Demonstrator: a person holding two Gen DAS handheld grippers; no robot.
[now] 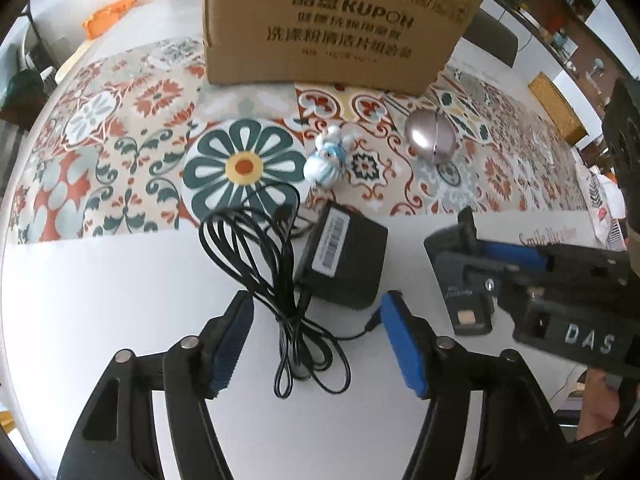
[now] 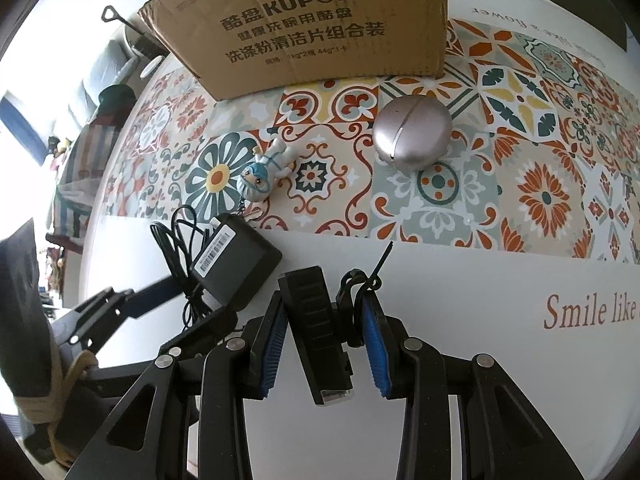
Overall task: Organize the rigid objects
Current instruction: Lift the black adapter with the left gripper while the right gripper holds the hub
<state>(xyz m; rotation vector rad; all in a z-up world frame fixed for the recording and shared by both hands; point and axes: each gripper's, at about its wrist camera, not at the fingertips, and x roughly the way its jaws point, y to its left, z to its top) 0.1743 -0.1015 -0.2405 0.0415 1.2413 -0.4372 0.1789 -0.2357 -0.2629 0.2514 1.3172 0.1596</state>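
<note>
A black power adapter [image 1: 344, 258] with a coiled black cable [image 1: 276, 280] lies on the white table. My left gripper [image 1: 316, 344] is open, its blue pads either side of the cable just in front of the adapter. My right gripper [image 2: 324, 344] is open around a flat black ribbed device [image 2: 316, 328] that lies on the table between its pads, touching neither; the device also shows in the left wrist view [image 1: 460, 280]. A small blue-and-white figurine [image 2: 260, 176] and a rose-silver egg-shaped case [image 2: 412, 136] lie on the patterned mat. A cardboard box [image 2: 312, 28] stands behind them.
The patterned mat [image 1: 120, 152] covers the far half of the table. A black zip tie [image 2: 380, 268] sticks up by my right gripper's right pad. An orange object [image 1: 108, 16] lies far left, a wicker box [image 1: 558, 104] far right.
</note>
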